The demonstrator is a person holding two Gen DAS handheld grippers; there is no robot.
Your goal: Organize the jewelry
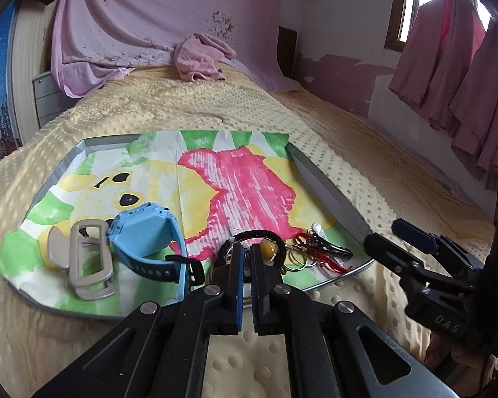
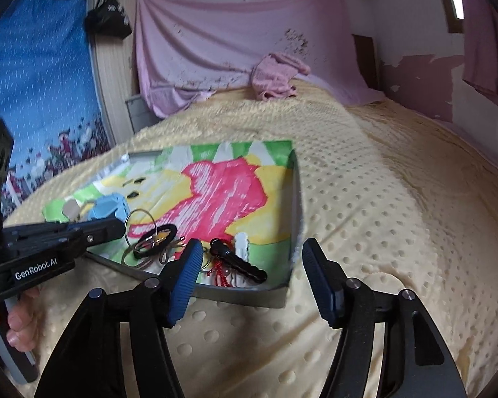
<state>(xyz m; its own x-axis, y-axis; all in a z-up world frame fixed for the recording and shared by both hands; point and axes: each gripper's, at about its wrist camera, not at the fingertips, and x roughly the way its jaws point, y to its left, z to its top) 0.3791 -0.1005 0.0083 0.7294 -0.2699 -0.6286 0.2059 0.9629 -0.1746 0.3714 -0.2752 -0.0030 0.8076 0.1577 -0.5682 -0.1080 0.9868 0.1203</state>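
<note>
Just beyond the left gripper (image 1: pixel 246 252) — black hair tie (image 1: pixel 279 239).

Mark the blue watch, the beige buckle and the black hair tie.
blue watch (image 1: pixel 142 232), left wrist view, on its blue case.
beige buckle (image 1: pixel 107 258), left wrist view, on its right bar.
black hair tie (image 2: pixel 169 228), right wrist view, on its upper band.

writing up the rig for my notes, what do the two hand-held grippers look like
Both are black, angular linkage frames with round silver pivot pins. The left hand-held gripper and the right hand-held gripper each carry ribbed blue finger pads. White "GenRobot.AI" lettering marks the left one's side; embossed letters show on the right one's body. No cables or sleeves show; bare fingers hold the handle.
</note>
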